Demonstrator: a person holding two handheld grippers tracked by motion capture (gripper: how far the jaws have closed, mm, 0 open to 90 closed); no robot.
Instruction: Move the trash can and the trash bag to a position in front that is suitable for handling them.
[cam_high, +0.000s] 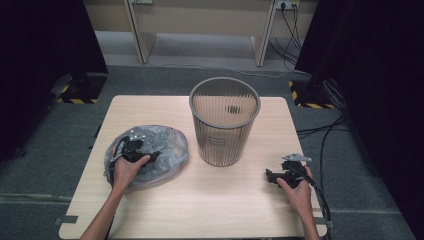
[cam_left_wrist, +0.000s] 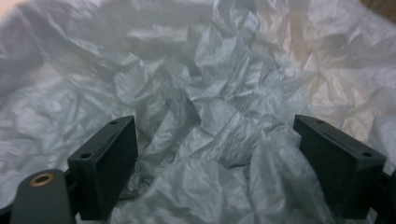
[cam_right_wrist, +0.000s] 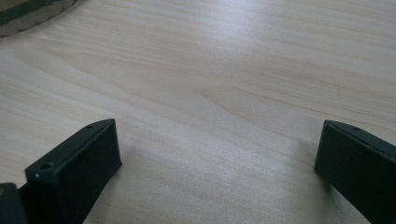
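Observation:
A crumpled grey plastic bag (cam_high: 167, 150) lies on the left half of the wooden table (cam_high: 200, 200). My left gripper (cam_high: 156, 156) rests on top of it, jaws wide open, with folds of the grey plastic bag (cam_left_wrist: 210, 121) bulging between them. A grey ribbed wastebasket (cam_high: 224, 120) stands upright in the middle of the table, just right of the bag. My right gripper (cam_high: 269, 176) sits low over the bare table (cam_right_wrist: 210, 84) at the right, open, with nothing between its jaws.
The wastebasket's base (cam_right_wrist: 28, 14) shows at the right gripper view's top left corner. Cables (cam_high: 325, 135) trail over the floor right of the table. Black stands with striped bases (cam_high: 75, 95) flank the far corners.

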